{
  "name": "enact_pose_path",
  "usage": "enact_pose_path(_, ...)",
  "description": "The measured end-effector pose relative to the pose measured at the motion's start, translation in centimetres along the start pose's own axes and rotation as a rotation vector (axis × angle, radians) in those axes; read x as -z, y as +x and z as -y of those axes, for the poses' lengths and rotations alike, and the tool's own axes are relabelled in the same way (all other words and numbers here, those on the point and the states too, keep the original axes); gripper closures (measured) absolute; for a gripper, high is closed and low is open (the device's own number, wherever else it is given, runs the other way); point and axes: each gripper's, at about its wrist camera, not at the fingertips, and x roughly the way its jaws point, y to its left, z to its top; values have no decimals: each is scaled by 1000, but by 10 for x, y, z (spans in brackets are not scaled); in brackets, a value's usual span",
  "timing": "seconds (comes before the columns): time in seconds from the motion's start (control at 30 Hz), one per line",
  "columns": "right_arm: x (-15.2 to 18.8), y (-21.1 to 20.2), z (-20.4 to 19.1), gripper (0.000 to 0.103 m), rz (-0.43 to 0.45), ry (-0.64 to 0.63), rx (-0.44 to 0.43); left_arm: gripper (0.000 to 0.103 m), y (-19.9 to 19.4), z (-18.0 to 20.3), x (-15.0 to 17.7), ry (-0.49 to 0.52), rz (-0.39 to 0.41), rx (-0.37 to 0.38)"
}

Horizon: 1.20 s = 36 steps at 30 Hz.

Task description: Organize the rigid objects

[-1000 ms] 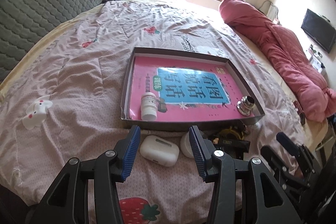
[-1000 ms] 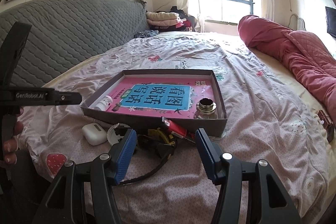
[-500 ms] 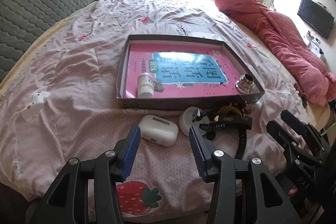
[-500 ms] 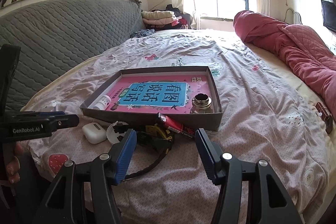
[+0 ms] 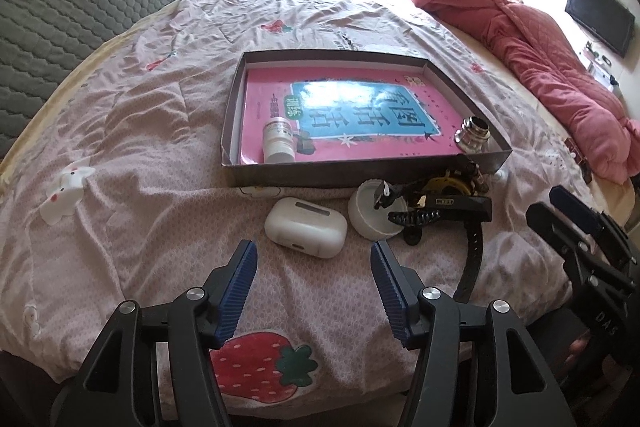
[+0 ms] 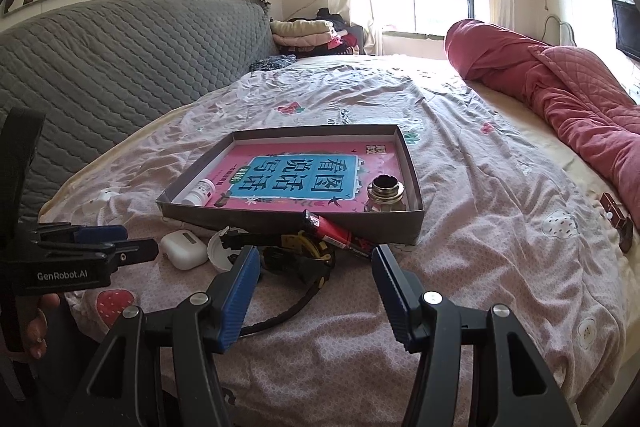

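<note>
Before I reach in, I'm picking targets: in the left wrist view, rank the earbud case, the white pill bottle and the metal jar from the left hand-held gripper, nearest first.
1. earbud case, on the bedspread just ahead of the left hand-held gripper
2. white pill bottle, lying in the tray's near-left corner
3. metal jar, tray's near-right corner

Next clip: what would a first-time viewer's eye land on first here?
Probably the shallow grey box mid-bed, lined with a bright pink and blue book, a white bottle lying at its near left and a metal-topped jar at its near right. Then the clutter before it: white earbud case, white lid, tape measure.
</note>
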Motion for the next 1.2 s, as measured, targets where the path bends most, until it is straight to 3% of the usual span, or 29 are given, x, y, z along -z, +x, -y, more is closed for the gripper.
enact_pose_path(1.2, -8, 76, 4, 45, -84, -31, 76, 39, 53, -3, -5, 28, -54, 7)
